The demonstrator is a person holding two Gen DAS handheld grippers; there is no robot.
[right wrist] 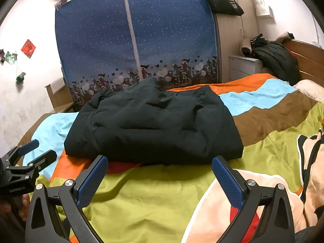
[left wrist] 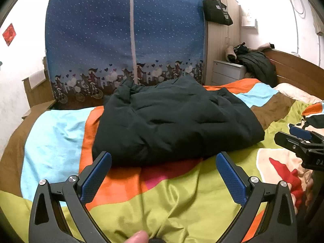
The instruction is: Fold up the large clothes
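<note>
A dark green padded jacket (left wrist: 174, 119) lies folded into a thick rectangle on the colourful bed cover (left wrist: 162, 202). It also shows in the right wrist view (right wrist: 154, 125). My left gripper (left wrist: 163, 170) is open and empty, just short of the jacket's near edge. My right gripper (right wrist: 160, 174) is open and empty too, close to the jacket's near edge. The right gripper shows at the right edge of the left wrist view (left wrist: 299, 139), and the left gripper at the left edge of the right wrist view (right wrist: 30, 158).
A blue fabric wardrobe (left wrist: 125, 40) stands beyond the bed's far side. A wooden headboard (left wrist: 297, 68) with a pile of dark clothes (left wrist: 259, 64) is at the right. A white drawer unit (left wrist: 226, 73) and a hanging black bag (left wrist: 218, 10) are back right.
</note>
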